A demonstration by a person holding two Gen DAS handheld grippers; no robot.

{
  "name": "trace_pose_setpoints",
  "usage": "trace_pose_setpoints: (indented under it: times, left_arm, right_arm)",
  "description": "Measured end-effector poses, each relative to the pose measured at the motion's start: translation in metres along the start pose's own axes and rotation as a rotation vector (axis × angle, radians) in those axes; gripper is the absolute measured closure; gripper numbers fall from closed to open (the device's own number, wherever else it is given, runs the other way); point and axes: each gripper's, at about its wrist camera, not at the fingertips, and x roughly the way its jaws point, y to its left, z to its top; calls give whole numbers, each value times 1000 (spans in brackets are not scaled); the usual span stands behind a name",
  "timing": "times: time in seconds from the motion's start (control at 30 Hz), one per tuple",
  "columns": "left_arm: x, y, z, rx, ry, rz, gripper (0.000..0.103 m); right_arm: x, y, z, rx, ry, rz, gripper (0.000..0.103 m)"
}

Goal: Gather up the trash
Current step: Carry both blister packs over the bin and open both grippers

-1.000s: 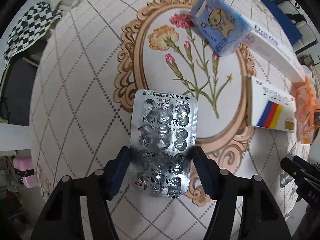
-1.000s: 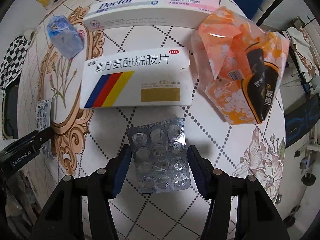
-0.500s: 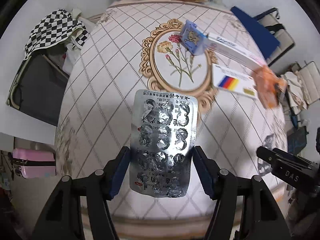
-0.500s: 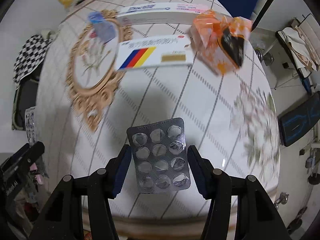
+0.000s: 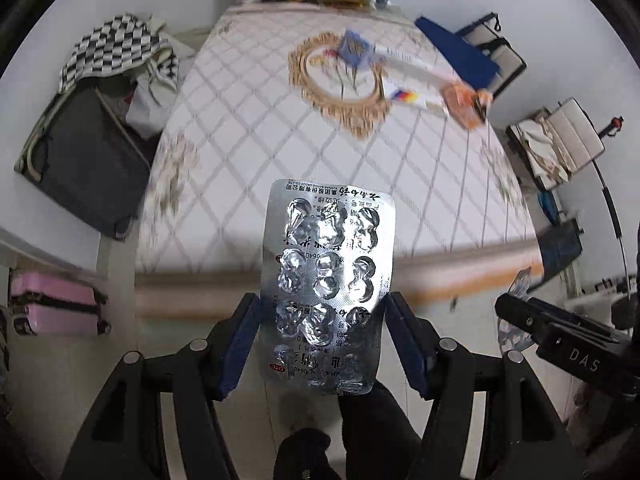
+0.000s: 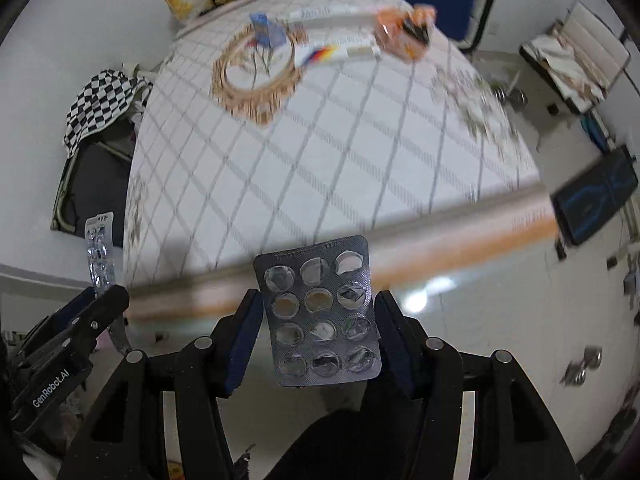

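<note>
Left gripper (image 5: 324,344) pinches a silver blister pack (image 5: 328,280). Right gripper (image 6: 318,336) pinches a smaller grey blister pack (image 6: 320,318), both above the table (image 5: 280,152) edge.

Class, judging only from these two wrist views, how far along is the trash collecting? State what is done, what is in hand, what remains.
Done: two packs are off the table. In hand: the left gripper grips a long blister pack; the right gripper grips a dark blister pack. Left: the blue packet, long white box, striped box and orange wrapper lie there. No bin shows.
</note>
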Motion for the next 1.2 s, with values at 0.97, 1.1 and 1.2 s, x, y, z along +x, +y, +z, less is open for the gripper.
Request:
trace_pose_setpoints:
  times: [0.97,1.1,1.2]
  left_arm:
    - [408,79,-190,-261,452,-45,4]
    - [399,83,-197,-223,388,74,4]
    - [383,80,-201,-189,359,148,4]
  right_arm:
    - [446,-133,-186,274,395,195,37]
    - [467,-131,-184,268,371,238,5]
    - [460,-127,-183,217,353,185,5]
